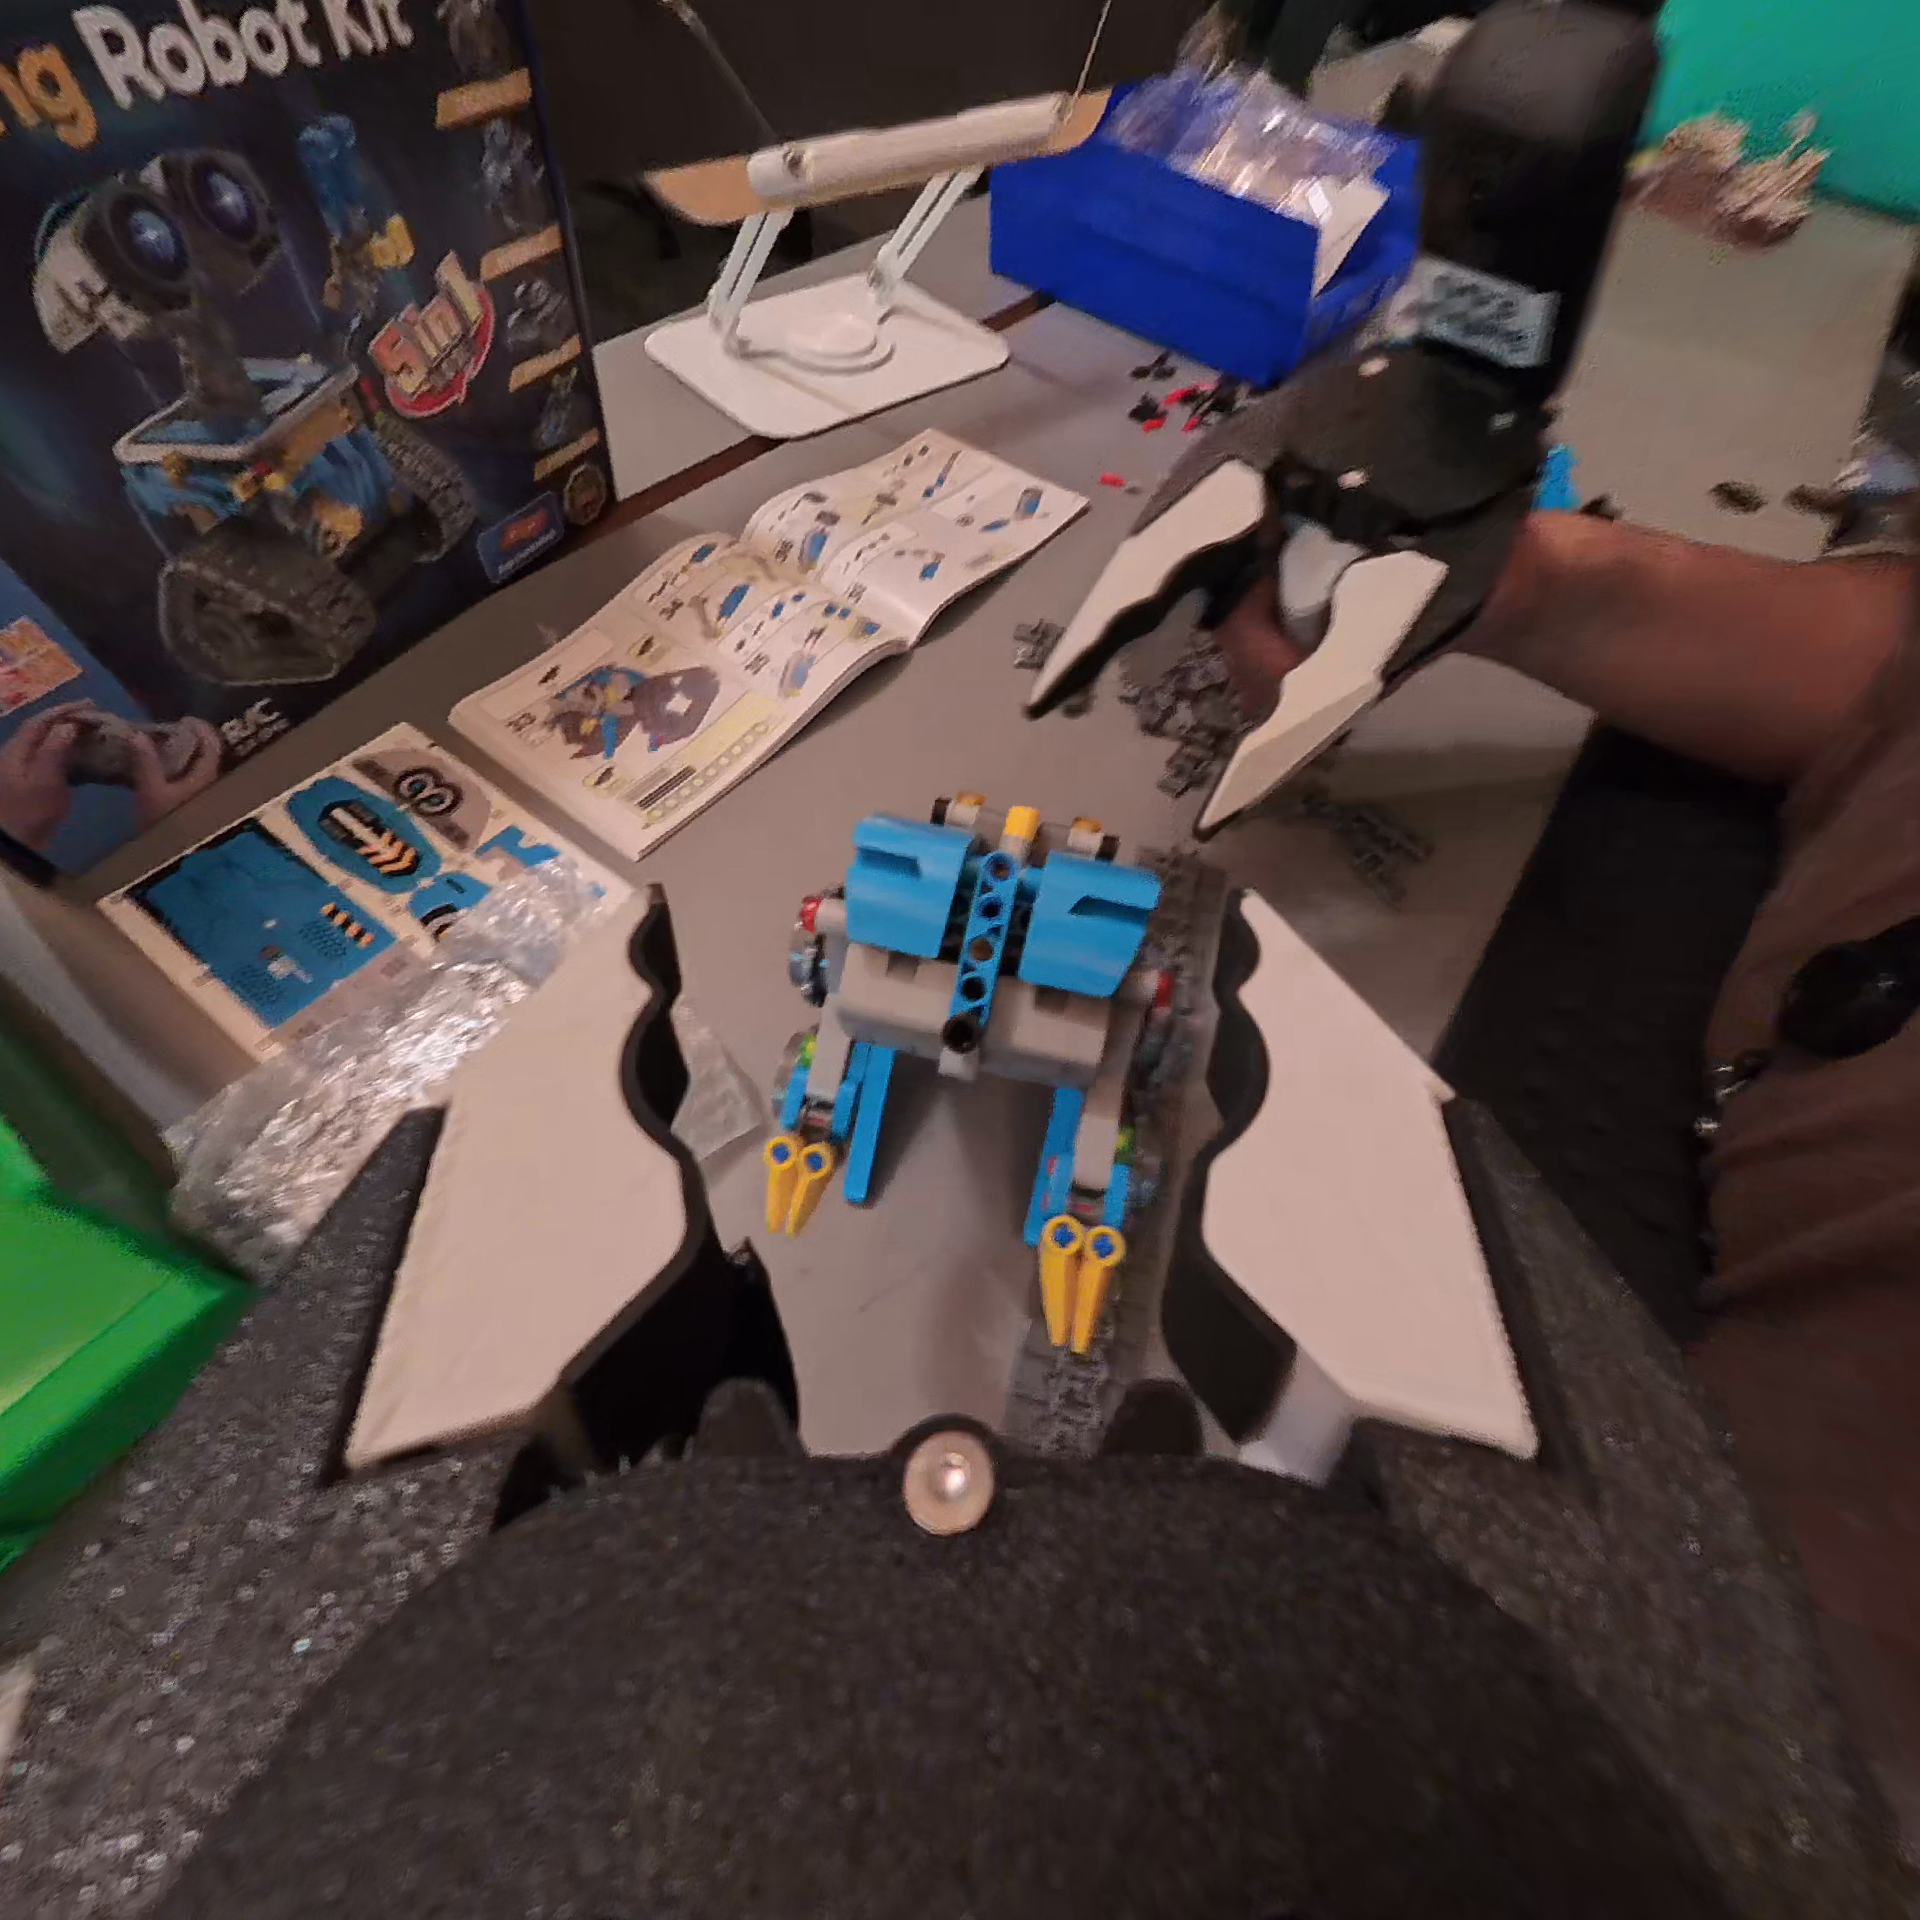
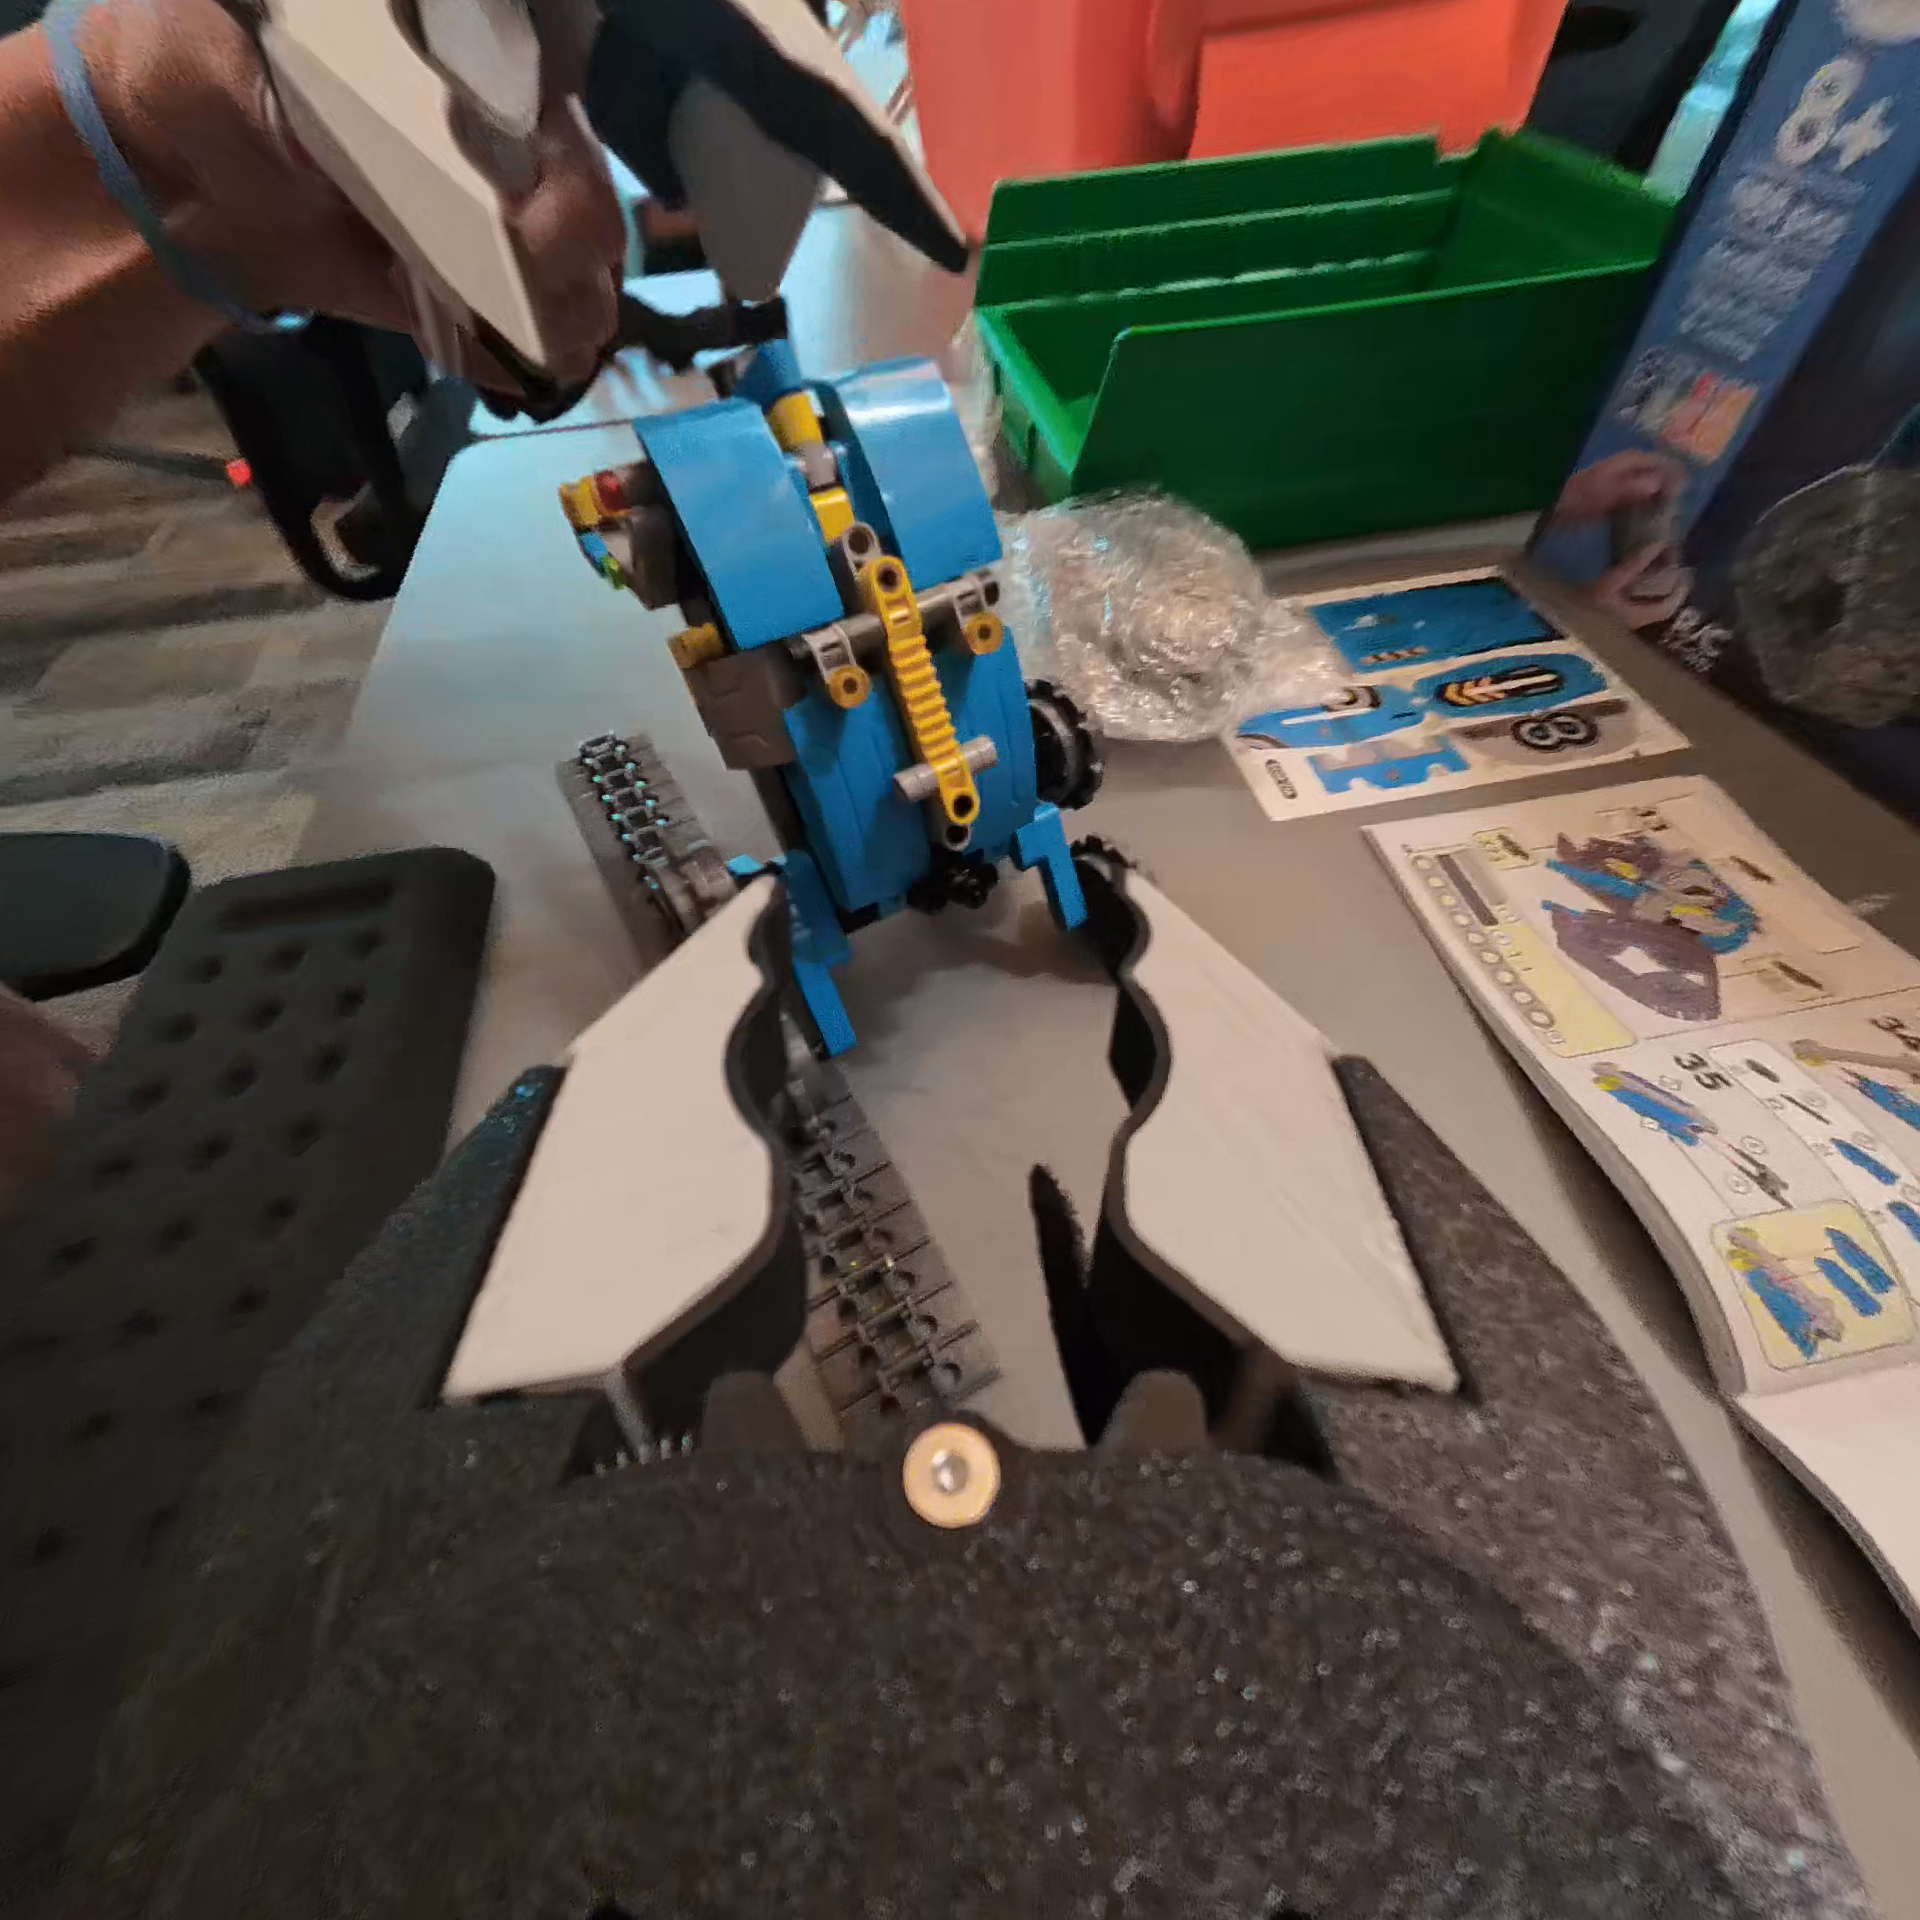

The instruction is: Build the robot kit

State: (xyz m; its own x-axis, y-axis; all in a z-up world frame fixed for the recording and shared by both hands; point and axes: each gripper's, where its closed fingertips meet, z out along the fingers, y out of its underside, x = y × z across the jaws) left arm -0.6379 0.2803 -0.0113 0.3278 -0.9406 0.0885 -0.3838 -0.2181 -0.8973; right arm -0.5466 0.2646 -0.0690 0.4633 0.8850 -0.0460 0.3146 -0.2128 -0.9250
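A blue, grey and yellow brick robot model (image 1: 987, 966) stands on the grey table (image 1: 914, 748). A grey track strip (image 1: 1070, 1351) lies along its right side. My left gripper (image 1: 945, 914) is open, with the model between its fingers and not touched. My right gripper (image 1: 1127, 764) shows farther off, open and empty, over a pile of grey track links (image 1: 1195, 696). In the right wrist view my right gripper (image 2: 945, 888) is open just in front of the model (image 2: 831, 623), and the track strip (image 2: 883, 1247) runs between its fingers. The left gripper (image 2: 748, 312) hangs above the model, held by a hand.
A kit box (image 1: 260, 364), an open instruction booklet (image 1: 769, 623), a sticker sheet (image 1: 312, 894) and crumpled clear plastic (image 1: 364, 1060) lie to the left. A green bin (image 2: 1299, 364), a blue bin (image 1: 1195, 249) of bags, a white stand (image 1: 831, 353) and small black and red pieces (image 1: 1184, 400) are around.
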